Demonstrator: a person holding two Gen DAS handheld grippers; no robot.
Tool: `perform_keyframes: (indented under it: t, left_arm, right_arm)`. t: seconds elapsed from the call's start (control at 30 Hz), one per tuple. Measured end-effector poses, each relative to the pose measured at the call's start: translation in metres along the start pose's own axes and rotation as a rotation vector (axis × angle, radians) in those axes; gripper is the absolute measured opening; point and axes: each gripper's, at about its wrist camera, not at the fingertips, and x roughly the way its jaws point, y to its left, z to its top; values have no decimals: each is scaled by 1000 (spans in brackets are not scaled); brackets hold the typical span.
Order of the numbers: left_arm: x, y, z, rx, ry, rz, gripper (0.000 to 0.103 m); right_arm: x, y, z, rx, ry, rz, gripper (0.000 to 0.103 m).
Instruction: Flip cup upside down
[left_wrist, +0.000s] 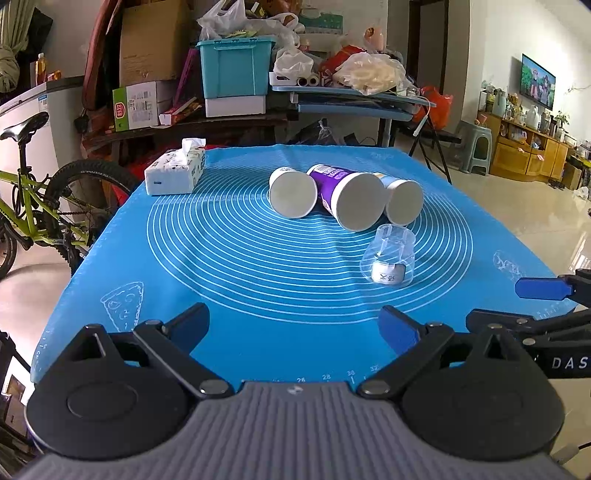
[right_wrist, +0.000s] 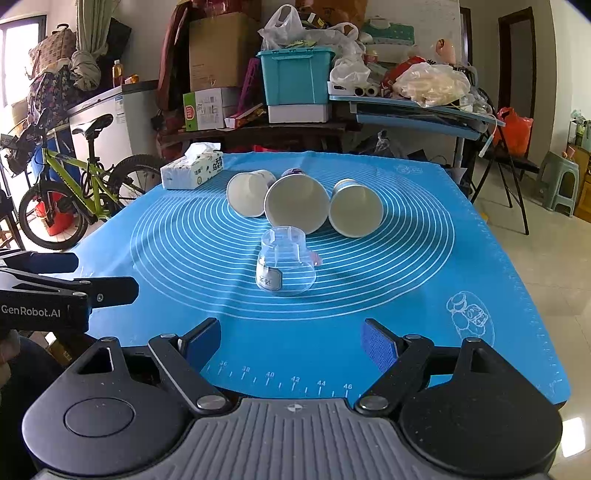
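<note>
The clear cup (right_wrist: 286, 264) stands upside down on the blue mat (right_wrist: 424, 332), ahead of the wide-open right gripper (right_wrist: 291, 345); the left gripper (left_wrist: 293, 328), also wide, sits near-left of it.

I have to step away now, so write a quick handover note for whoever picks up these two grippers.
Left gripper: open, empty, low over the near edge of the blue silicone mat.
Right gripper: open, empty, facing the cups.
Clear plastic cup: appears to stand mouth-down already, nearest the right gripper.
White paper cup, purple paper cup and blue-striped paper cup: lying on their sides, mouths toward the grippers.
Done: possibly the clear cup.
Left: three paper cups to flip.
</note>
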Motion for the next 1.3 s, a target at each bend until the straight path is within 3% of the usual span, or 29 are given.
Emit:
perform_keyframes:
  t: [1.3]
  left_arm:
    - [-4,0,2,5,-11,0,97]
  right_arm:
    - [-6,0,0,-11,-8,6,85]
